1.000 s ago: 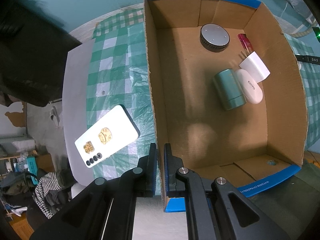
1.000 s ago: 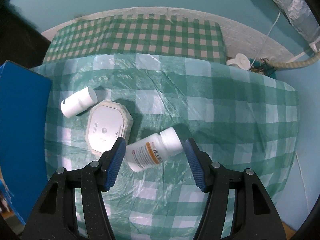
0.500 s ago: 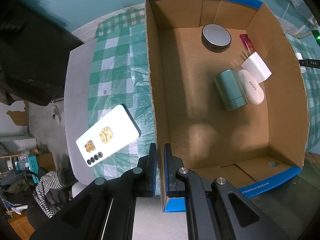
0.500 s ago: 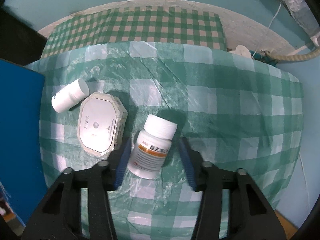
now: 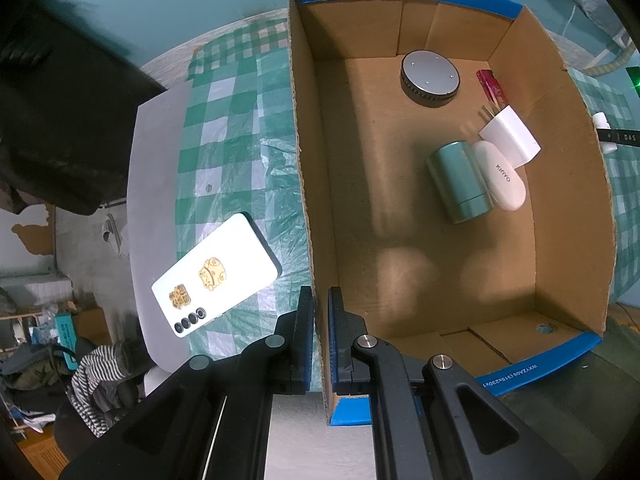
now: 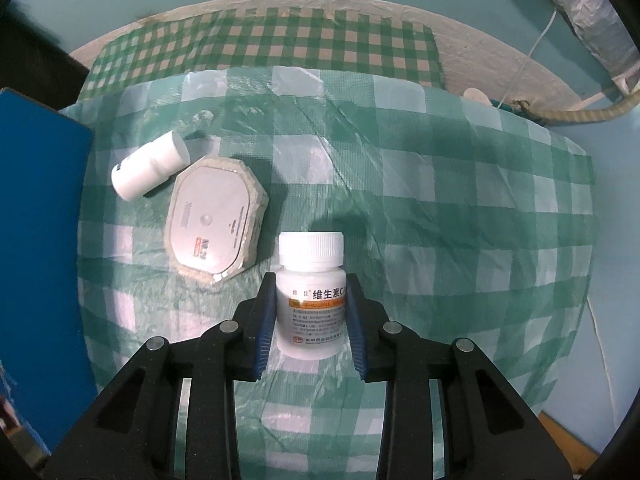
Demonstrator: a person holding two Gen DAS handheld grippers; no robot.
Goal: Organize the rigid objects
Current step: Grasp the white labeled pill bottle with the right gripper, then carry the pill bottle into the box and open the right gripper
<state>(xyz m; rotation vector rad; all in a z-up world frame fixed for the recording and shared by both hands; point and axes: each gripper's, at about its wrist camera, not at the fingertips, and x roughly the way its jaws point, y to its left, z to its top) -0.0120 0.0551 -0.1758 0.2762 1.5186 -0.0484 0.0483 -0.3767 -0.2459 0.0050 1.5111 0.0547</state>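
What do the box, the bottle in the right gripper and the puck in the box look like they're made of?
Box: corrugated cardboard, matte brown inside, blue outside; the wavy cut edges give it away.
Bottle: white plastic, slightly glossy, ribbed screw cap, printed paper label.
Puck: smooth grey top, perhaps brushed metal or plastic; dark ribbed side, probably plastic. Cannot tell for sure.

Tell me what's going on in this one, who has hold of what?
A person is sorting small items into a cardboard box with two hand-held grippers. The left gripper is shut on the box's side wall, steadying it. The right gripper has just been closing on a white pill bottle lying on the checked tablecloth, and its pads now press its sides. A smaller white bottle and an octagonal white device lie on the cloth. A phone lies outside the box.
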